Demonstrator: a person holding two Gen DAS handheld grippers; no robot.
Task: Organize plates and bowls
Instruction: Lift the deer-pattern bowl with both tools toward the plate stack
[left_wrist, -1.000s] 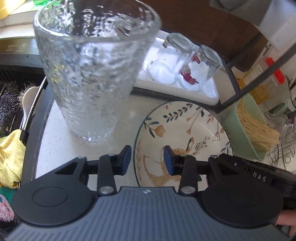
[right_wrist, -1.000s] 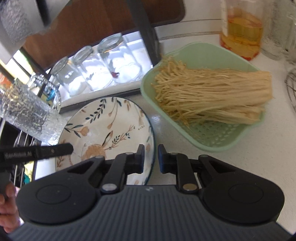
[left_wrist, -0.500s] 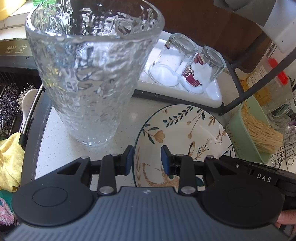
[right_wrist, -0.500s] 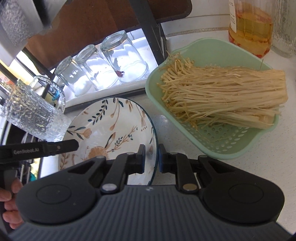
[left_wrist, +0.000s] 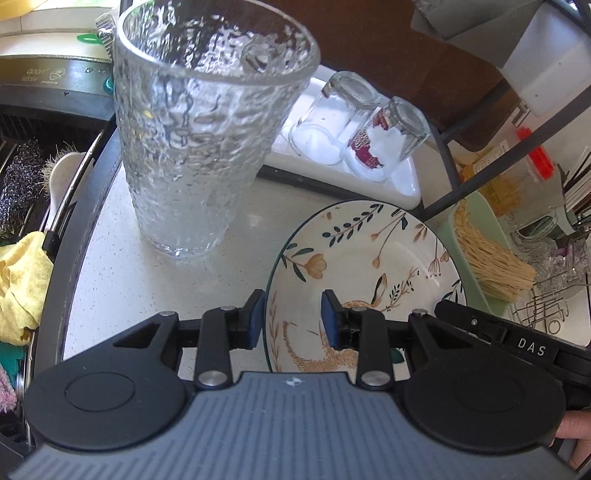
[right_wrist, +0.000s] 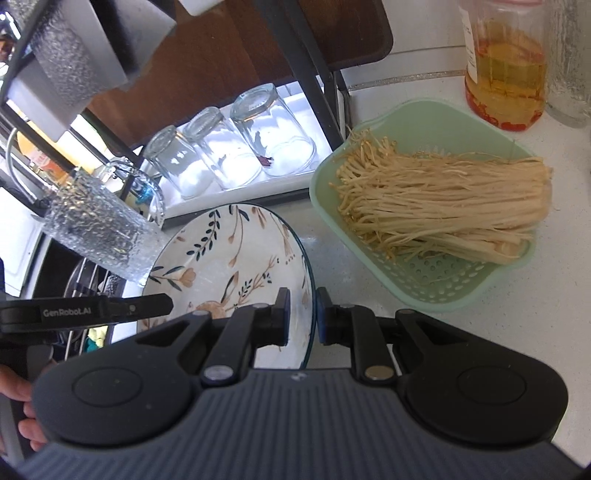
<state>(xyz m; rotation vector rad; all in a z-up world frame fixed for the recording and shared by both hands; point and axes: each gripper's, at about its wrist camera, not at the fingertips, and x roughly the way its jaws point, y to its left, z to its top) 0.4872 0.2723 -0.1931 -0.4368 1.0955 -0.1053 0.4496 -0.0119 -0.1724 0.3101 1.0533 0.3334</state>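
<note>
A cream plate (left_wrist: 369, 258) with a leaf and deer pattern and a dark rim lies on the speckled counter. My left gripper (left_wrist: 292, 319) straddles its left rim. The outer blue pad sits against the rim and the inner pad rests over the plate's sloping inside, so it is shut on the plate. In the right wrist view the same plate (right_wrist: 229, 258) has its right rim pinched between the pads of my right gripper (right_wrist: 301, 315), which is shut on it. Each tool is held by a hand at the frame's edge.
A tall textured glass (left_wrist: 195, 147) stands just left of the plate. Behind it a white tray (left_wrist: 406, 184) holds upturned glasses under a dark rack. Right of the plate are a green colander (right_wrist: 436, 288) of enoki mushrooms and an oil bottle (right_wrist: 506, 74). A sink with scrubbers (left_wrist: 22, 177) lies left.
The left jaws have narrowed a little around the plate's left rim. The right gripper stays shut on the right rim, and its view of the colander and tray has shifted slightly.
</note>
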